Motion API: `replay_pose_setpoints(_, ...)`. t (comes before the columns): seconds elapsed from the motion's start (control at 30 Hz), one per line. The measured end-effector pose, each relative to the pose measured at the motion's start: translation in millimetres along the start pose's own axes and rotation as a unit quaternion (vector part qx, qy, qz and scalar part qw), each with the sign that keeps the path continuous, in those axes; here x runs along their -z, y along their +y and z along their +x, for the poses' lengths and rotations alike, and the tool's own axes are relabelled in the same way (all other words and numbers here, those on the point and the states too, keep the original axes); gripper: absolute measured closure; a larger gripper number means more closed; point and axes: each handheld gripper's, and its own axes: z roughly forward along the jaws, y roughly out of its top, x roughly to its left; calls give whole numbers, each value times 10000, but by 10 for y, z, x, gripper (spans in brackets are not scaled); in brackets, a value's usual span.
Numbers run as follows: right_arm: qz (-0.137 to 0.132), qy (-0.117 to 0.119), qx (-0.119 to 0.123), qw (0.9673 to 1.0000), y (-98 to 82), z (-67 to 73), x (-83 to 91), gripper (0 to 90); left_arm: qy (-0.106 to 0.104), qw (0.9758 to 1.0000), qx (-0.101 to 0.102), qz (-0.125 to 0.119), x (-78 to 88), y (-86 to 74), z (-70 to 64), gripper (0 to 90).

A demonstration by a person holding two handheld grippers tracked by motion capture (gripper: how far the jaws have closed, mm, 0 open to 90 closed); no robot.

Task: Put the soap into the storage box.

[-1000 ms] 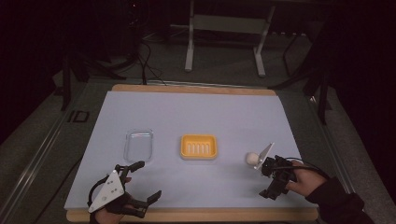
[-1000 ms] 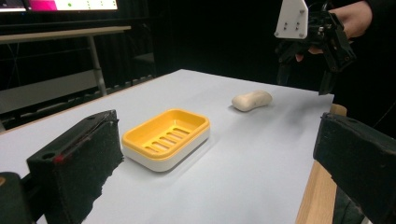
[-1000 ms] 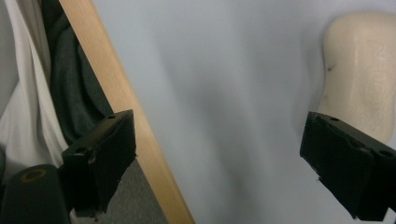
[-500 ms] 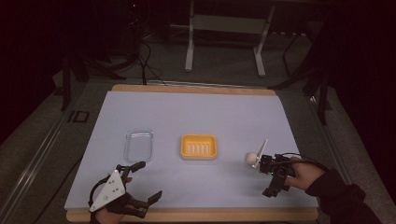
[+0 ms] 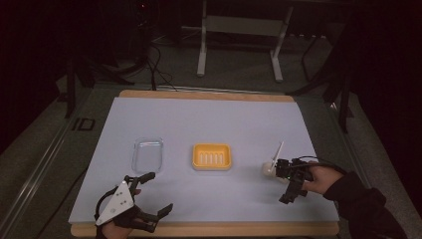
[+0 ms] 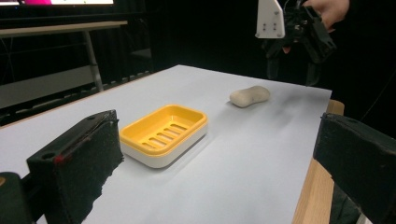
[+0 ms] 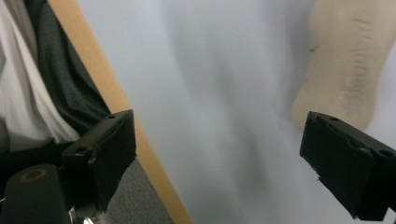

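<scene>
Clear lid point(image 5: 148, 155) (lying flat) left of yellow dish point(image 5: 212, 157).

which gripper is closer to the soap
Right. The right gripper is open right beside the soap, which lies by one of its jaws in the right gripper view. The left gripper is open near the table's front left, beyond the yellow dish.

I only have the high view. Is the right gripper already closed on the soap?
Observer: No. In the right gripper view the right gripper is wide open, and the soap bar lies beyond one jaw, not between them.
Operator: Is the soap dish empty?
Observer: Yes. The left gripper view shows the yellow soap dish with bare drain slots.
Operator: And the left gripper?
Observer: The left gripper is open, holding nothing.
</scene>
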Motion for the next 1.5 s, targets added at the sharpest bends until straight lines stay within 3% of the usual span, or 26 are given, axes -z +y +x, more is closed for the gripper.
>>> replay_pose_setpoints(0.37, -473, -101, -162, 9987, -8, -213, -41, 126, 6, 10000, -10, 35, -4, -2, 0, 11)
replay_pose_setpoints(0.67, -422, -1, -199, 9989, 13, -339, -55, 126, -6, 10000, -14, 29, -8, 0, -7, 11)
replay_pose_setpoints(0.97, -710, 21, -323, 9970, -7, -464, -31, 128, -23, 10000, -38, 40, -11, 1, -9, 11)
replay_pose_setpoints(1.03, -816, -84, -345, 9960, -14, -480, -23, 146, -25, 10000, -42, 43, -12, 1, -10, 11)
replay_pose_setpoints(1.1, -923, -38, -279, 9953, -18, -490, -16, 146, -26, 10000, -42, 39, -11, 1, -12, 11)
replay_pose_setpoints(1.27, -903, -408, -89, 9950, -4, -467, -29, 146, -24, 10000, -42, 47, -13, 0, -12, 11)
replay_pose_setpoints(1.5, -906, -427, -78, 9949, 21, -524, -91, 197, -33, 10000, -43, 60, -22, -3, -8, 11)
